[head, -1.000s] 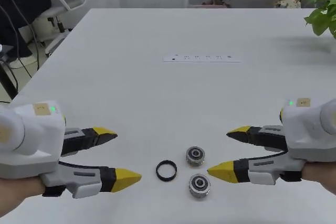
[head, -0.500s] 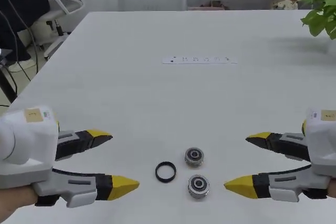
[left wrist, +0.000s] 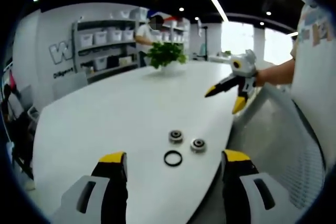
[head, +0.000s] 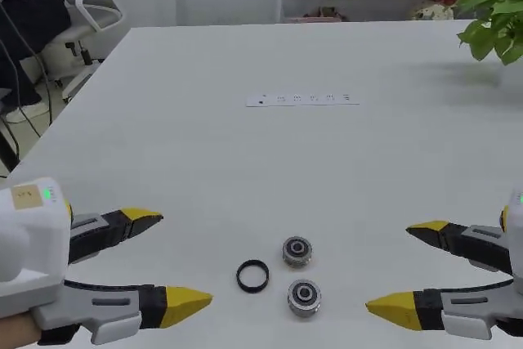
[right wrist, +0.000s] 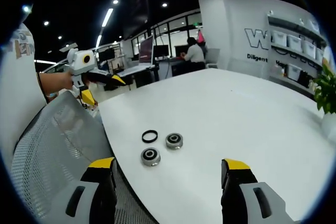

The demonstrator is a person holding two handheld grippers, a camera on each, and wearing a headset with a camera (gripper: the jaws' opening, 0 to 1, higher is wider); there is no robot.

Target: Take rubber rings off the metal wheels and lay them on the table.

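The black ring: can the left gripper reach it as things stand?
Probably yes: the ring lies free on the table, apart from the wheels, and the open left gripper faces it with nothing between.

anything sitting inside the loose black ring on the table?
No. The black rubber ring encloses only bare white tabletop. The farther metal wheel and nearer metal wheel lie beside it, apart from it. The table under the ring's own band is covered.
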